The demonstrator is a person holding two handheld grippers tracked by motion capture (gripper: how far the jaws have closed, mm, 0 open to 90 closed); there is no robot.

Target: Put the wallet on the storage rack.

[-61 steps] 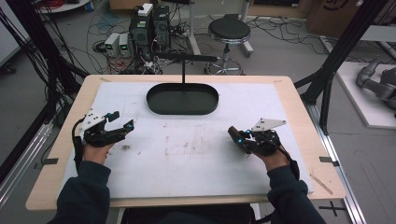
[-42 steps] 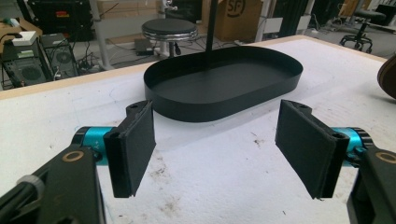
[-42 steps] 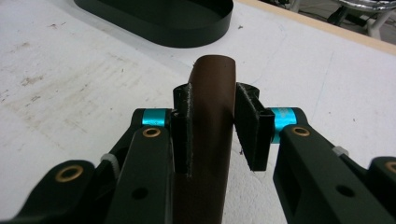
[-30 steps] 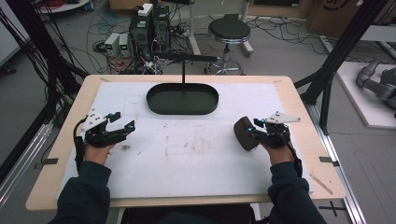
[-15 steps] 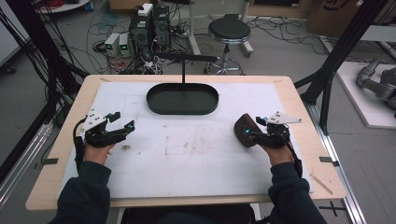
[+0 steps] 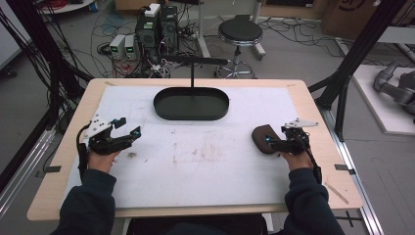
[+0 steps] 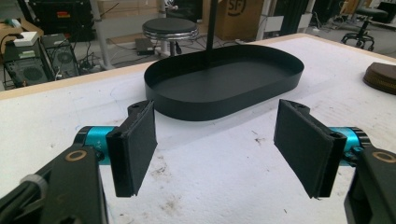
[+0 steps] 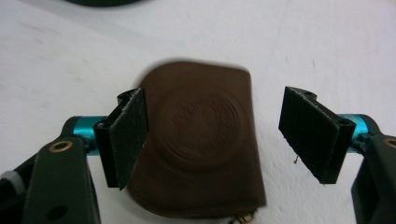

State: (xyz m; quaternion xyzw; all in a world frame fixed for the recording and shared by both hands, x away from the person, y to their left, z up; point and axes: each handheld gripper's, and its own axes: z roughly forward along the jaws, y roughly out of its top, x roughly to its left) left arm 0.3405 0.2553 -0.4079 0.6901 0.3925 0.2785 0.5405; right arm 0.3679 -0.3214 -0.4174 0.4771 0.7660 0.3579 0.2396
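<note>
A brown leather pouch (image 6: 262, 138) with a round embossed mark lies flat on the white mat (image 6: 205, 171) at the right. My right gripper (image 6: 272, 142) hovers just over it. In the right gripper view the pouch (image 8: 201, 140) lies between the jaws, which have just been opening; the left pad (image 8: 130, 135) overlaps its edge and the right pad stands apart from it. My left gripper (image 6: 128, 126) rests at the table's left, open, with nothing between its jaws (image 7: 219, 149). Far right in the left gripper view, the pouch's edge (image 7: 380, 77) is in sight.
An empty black oval tray (image 6: 191, 116) sits at the back middle of the mat, its wall (image 7: 224, 100) straight ahead of the left gripper. A black post with a crossbar (image 6: 192, 68) rises behind it. Brownish stains (image 6: 205, 149) mark the mat's centre.
The right gripper came down with the pouch, set it on the mat and opened its jaws off it. The left gripper kept still.
</note>
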